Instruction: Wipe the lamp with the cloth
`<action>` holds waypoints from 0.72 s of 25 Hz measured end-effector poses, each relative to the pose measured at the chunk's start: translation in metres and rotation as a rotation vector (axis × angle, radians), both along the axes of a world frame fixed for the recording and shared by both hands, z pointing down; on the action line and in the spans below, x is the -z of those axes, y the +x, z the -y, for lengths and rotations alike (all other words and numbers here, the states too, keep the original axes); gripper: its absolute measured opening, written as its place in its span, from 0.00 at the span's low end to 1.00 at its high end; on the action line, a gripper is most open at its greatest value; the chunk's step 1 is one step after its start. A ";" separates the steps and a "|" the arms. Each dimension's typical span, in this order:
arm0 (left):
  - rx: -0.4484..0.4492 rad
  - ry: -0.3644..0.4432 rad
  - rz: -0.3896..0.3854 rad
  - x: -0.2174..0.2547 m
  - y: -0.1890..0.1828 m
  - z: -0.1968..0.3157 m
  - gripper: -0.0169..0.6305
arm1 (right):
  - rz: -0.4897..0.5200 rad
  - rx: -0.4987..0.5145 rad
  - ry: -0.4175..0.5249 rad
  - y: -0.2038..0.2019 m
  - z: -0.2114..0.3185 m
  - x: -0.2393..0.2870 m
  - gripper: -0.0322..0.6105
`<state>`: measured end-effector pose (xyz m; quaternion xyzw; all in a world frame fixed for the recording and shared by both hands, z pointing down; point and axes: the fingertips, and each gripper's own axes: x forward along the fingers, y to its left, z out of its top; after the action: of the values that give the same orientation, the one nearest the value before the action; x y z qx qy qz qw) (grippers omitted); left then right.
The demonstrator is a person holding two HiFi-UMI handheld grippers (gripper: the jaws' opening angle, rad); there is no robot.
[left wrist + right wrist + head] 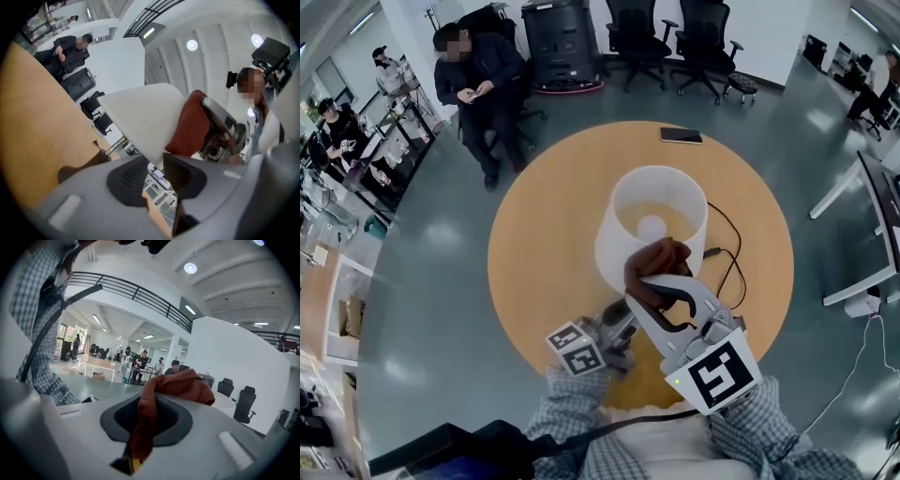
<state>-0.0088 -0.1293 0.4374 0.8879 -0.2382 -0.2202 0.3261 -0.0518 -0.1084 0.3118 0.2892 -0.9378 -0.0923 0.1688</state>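
- The lamp (623, 246) stands upright near the middle of the round wooden desk (546, 246). Its white shade opens upward in the head view.
- The right claw (654, 284) is clamped on a rust-brown cloth (657, 262). In the right gripper view the fabric (180, 385) is pinched between the dark pads, which stand nearly together, and it bunches up over their tips.
- The cloth lies against the near side of the shade's upper rim.
- The left claw (622, 325) sits low on the near-left side of the lamp, by the shade's bottom edge.
- In the left gripper view its jaws stand partly apart, with background showing through the gap. The lower corner of the shade (140, 112) dips to the mouth of that gap. It is hard to tell whether either pad touches it.
- A dark phone (681, 135) lies flat at the far edge of the desk, well apart from the lamp.
- A black cable (727, 251) loops across the desk just to the right of the lamp.
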 end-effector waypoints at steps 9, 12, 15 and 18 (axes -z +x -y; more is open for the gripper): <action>0.001 -0.001 0.006 0.000 -0.001 -0.001 0.18 | -0.017 0.057 -0.059 -0.039 0.004 -0.024 0.12; 0.000 -0.001 0.003 0.000 -0.003 -0.001 0.18 | 0.042 0.040 -0.042 -0.027 0.001 -0.015 0.12; 0.002 0.002 0.000 0.000 -0.004 0.001 0.18 | 0.109 -0.029 -0.021 0.002 0.004 -0.002 0.12; 0.001 -0.001 -0.001 0.000 -0.004 0.001 0.18 | 0.160 -0.169 -0.052 0.046 0.012 0.004 0.12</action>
<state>-0.0124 -0.1298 0.4378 0.8876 -0.2387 -0.2206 0.3263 -0.0054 -0.1208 0.3079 0.3692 -0.9225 -0.0302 0.1080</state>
